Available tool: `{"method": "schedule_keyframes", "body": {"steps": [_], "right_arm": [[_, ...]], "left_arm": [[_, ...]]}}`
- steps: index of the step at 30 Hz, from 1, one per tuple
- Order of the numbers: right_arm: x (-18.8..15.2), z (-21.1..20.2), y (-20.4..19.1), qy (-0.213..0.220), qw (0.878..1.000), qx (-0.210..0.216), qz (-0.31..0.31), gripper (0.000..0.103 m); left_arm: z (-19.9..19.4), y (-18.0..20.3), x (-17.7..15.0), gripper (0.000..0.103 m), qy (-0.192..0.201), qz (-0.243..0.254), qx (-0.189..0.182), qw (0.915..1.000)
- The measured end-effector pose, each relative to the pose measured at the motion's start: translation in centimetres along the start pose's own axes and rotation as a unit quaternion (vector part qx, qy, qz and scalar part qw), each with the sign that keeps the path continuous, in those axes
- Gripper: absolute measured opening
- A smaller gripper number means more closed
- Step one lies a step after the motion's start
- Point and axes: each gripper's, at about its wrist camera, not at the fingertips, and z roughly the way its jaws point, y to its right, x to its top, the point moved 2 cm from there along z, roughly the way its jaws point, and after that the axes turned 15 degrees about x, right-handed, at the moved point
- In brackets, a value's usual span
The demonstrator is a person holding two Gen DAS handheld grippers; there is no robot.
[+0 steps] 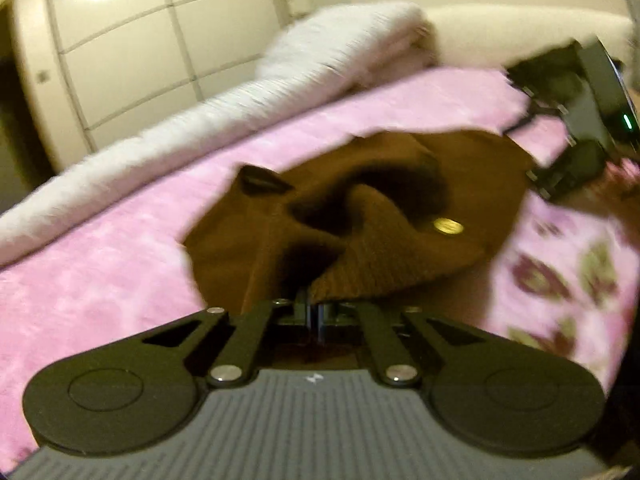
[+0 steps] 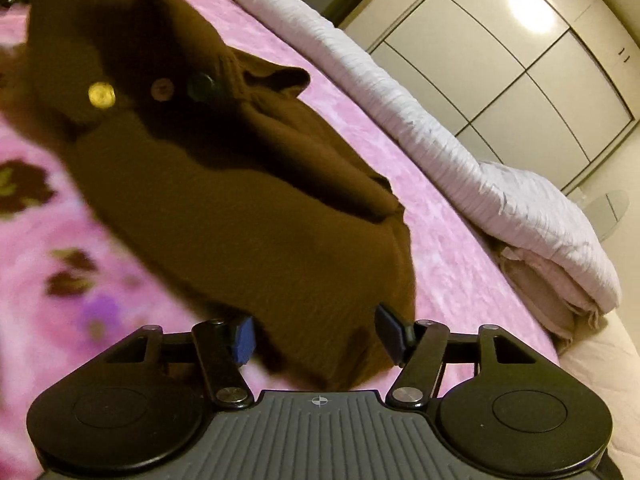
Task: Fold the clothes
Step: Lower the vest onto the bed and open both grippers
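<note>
A brown knitted garment (image 1: pixel 360 216) with round buttons (image 1: pixel 447 225) lies bunched on the pink bed cover (image 1: pixel 100 272). My left gripper (image 1: pixel 314 308) is shut on the garment's near edge, and the cloth rises from its jaws. In the right wrist view the same garment (image 2: pixel 224 208) spreads ahead, with three buttons (image 2: pixel 101 95) near its far end. My right gripper (image 2: pixel 318 336) is open, its blue pads (image 2: pixel 244 338) on either side of the garment's near hem. The right gripper also shows at the far right of the left wrist view (image 1: pixel 576 112).
A rolled white duvet (image 2: pixel 460 140) lies along the far side of the bed, with a folded beige blanket (image 2: pixel 548 292) under its end. White wardrobe doors (image 2: pixel 520 80) stand behind. The pink cover has a dark flower print (image 1: pixel 560 276) on one side.
</note>
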Motion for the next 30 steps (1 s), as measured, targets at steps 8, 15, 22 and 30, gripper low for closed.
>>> {"method": "schedule_keyframes", "body": {"steps": [8,15,22,30], "right_arm": [[2.4,-4.9,2.0,0.003,0.999,-0.009,0.035,0.001],[1.9,-14.8,-3.7,0.007,0.996,0.036,0.076,0.001],[-1.3,-15.7,-9.3,-0.050,0.993,0.062,0.089,0.002],[-2.0,-17.8,-9.2,-0.046,0.987,0.098,0.119,0.020]], "left_arm": [[-5.5,-6.7,3.5,0.002,0.040,0.025,0.040,0.9981],[-14.6,-7.0,-0.4,0.002,0.031,0.085,0.011,0.9958],[-17.1,-3.6,-7.5,0.006,-0.073,0.120,-0.075,0.9872],[-16.8,-7.6,-6.6,0.023,-0.072,0.082,-0.072,0.9914]]}}
